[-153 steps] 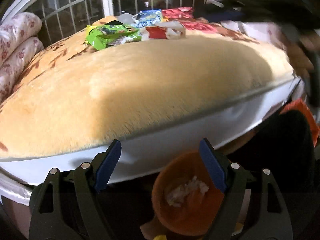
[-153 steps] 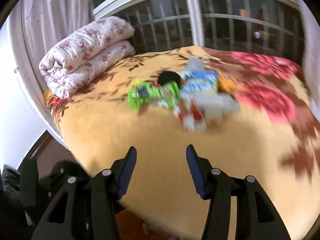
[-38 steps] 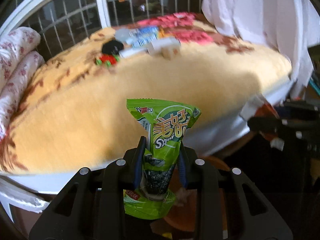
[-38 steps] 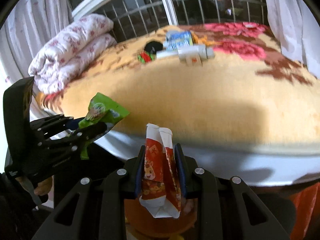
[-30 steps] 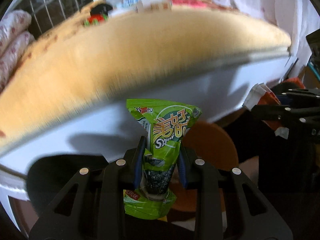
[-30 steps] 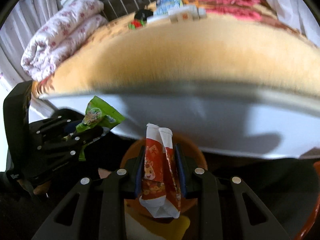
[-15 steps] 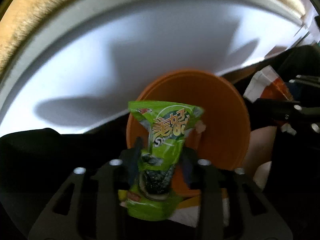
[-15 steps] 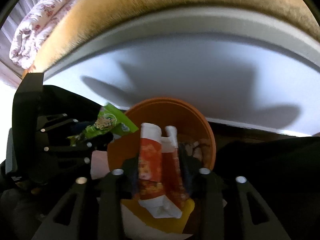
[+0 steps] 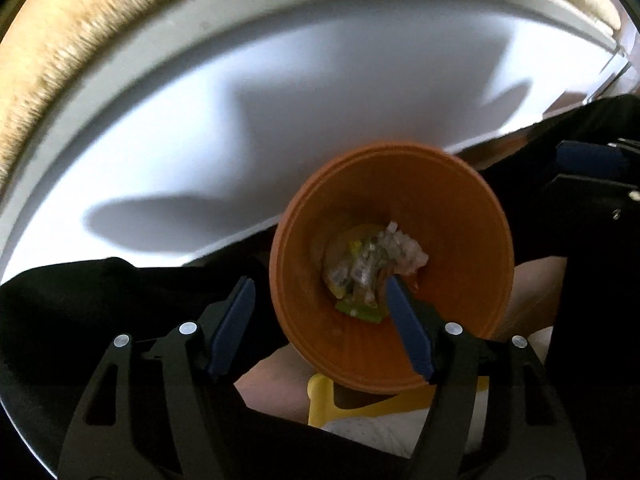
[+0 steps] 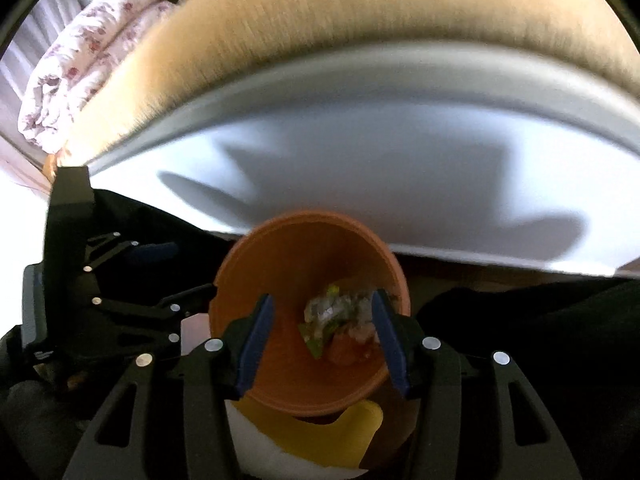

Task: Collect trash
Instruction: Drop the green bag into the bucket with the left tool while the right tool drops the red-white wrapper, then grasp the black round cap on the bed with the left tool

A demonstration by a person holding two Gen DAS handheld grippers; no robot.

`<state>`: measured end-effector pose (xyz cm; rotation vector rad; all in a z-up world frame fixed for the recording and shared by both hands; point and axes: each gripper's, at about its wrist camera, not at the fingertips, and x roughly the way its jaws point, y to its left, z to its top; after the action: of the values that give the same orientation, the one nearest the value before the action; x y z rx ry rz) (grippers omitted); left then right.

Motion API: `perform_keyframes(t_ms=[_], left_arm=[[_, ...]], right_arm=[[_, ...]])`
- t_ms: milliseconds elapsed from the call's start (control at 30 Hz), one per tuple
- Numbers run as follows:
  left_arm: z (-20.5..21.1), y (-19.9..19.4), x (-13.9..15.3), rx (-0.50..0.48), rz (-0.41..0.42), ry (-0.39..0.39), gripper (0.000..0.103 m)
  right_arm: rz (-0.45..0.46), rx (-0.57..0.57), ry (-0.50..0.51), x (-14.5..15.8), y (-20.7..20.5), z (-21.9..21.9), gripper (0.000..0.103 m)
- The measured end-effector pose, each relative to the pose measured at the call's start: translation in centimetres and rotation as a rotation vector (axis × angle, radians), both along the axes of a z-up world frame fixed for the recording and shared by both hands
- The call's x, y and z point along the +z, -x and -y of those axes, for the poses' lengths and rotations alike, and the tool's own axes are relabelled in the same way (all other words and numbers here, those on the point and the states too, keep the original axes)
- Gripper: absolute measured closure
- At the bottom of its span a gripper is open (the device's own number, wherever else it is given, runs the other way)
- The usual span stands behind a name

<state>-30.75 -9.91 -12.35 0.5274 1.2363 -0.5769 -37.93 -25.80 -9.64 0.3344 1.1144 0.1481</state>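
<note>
An orange bin stands on the floor below the bed; it also shows in the right wrist view. Crumpled wrappers lie at its bottom, with a green edge; the right wrist view shows the wrappers with some green and red. My left gripper is open and empty above the bin's left rim. My right gripper is open and empty right over the bin's mouth. The left gripper shows at the left in the right wrist view.
The bed's white side and tan fuzzy blanket rise right behind the bin. A rolled floral quilt lies at the bed's far left. A yellow object sits under the bin. Dark clothing fills both lower sides.
Both grippers have opened. The green snack bag and the red wrapper have dropped from the jaws into the orange bin.
</note>
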Motion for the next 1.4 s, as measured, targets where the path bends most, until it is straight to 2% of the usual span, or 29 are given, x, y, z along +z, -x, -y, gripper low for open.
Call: perform_keyframes(t_ms=[67,167,233,267,333,433,533,667,767,1000,1133,1333,1400], left_arm=[[-0.5,0.1,1.5,0.000,0.031,0.025,0.036],[-1.3,0.0,5.7,-0.003,0.134,0.113,0.036],[-1.6,-0.1,8.2,0.002,0.209,0.162,0.034],[-1.8,-0.2,9.5,0.010,0.244,0.189,0.029],[-2.1,-1.0,11.4,0.030,0.282,0.236,0.029],[-2.6,-3.0,13.6,0.082,0.344,0.275,0.029],[-2.7,-5.6,15.0,0.116,0.383,0.293,0.029],[-2.6,-10.9,17.3,0.147,0.431,0.312,0.028],[-1.3,-16.2,18.4,0.146,0.446,0.310,0.022],[2.2,-26.7,18.1,0.172,0.368,0.337,0.021],[4.7,-30.3,16.6,0.163,0.344,0.290,0.021],[6.4,-34.6,14.2,0.211,0.284,0.224,0.021],[6.6,-35.4,13.8,0.214,0.286,0.220,0.042]], right_arm=[[0.053,0.008,0.006,2.3,0.0,0.5,0.051],[0.166,0.017,0.014,6.8,-0.7,1.4,0.051],[0.234,0.027,0.045,9.2,-2.1,1.5,0.048],[0.256,0.027,0.064,9.9,-2.7,1.6,0.048],[0.305,0.029,0.113,11.8,-4.5,1.5,0.048],[0.361,0.032,0.126,13.6,-7.4,1.5,0.048],[0.381,0.027,0.133,14.3,-10.5,2.1,0.048],[0.395,0.019,0.143,15.6,-13.9,1.9,0.048],[0.402,0.006,0.131,15.9,-15.2,1.9,0.048],[0.408,-0.012,0.150,15.0,-14.4,2.5,0.044],[0.389,-0.025,0.130,13.9,-13.2,3.5,0.044],[0.355,-0.041,0.095,12.7,-12.8,4.8,0.044],[0.352,-0.042,0.099,12.7,-13.0,4.9,0.044]])
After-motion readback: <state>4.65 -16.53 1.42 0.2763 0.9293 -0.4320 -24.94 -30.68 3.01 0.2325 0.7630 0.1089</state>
